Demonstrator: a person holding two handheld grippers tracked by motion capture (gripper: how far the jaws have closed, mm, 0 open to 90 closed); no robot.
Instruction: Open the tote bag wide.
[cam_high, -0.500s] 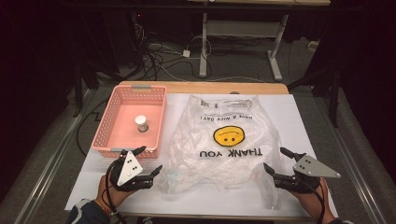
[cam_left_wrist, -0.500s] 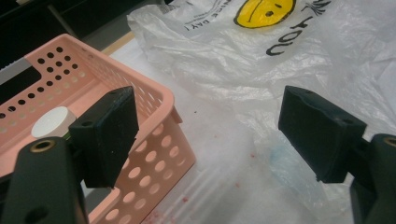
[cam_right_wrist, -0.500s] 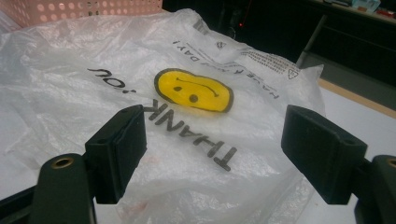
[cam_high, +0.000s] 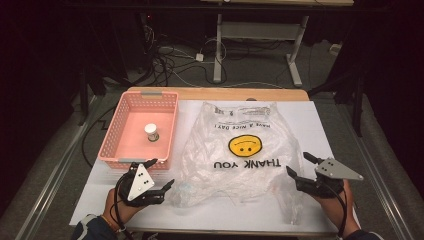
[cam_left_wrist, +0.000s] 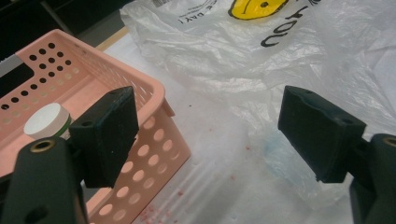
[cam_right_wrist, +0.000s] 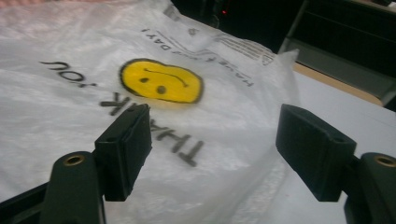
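A pink basket (cam_high: 120, 134) sits at the left of the worktop (cam_high: 320, 125), which is covered in white. A small white-capped jar (cam_high: 151, 132) stands upright inside it, near the middle of its floor.

Just in front of the basket's near rim, the left gripper (cam_high: 161, 176) is held by a hand coming in from the bottom edge. Its jaws stand wide apart with nothing between them. In the left gripper view, one jaw overlaps the basket's corner (cam_left_wrist: 159, 100) and the other hangs above the crumpled near-left edge of the bag (cam_left_wrist: 224, 51); whether either touches is unclear.

The clear plastic bag (cam_high: 250, 172) lies flat across the middle of the worktop, just right of the basket, printed with a yellow smiley (cam_high: 245, 145) and "THANK YOU", upside down from the person's side.

At the bag's near-right edge, the right gripper (cam_high: 298, 165) is also wide open and holding nothing, its jaws pointing left towards the bag. In the right gripper view the bag (cam_right_wrist: 60, 116) lies beyond the jaws.

Compared with half a second earlier, basket, jar and bag lie as they did, and both grippers sit in nearly the same places, equally open.
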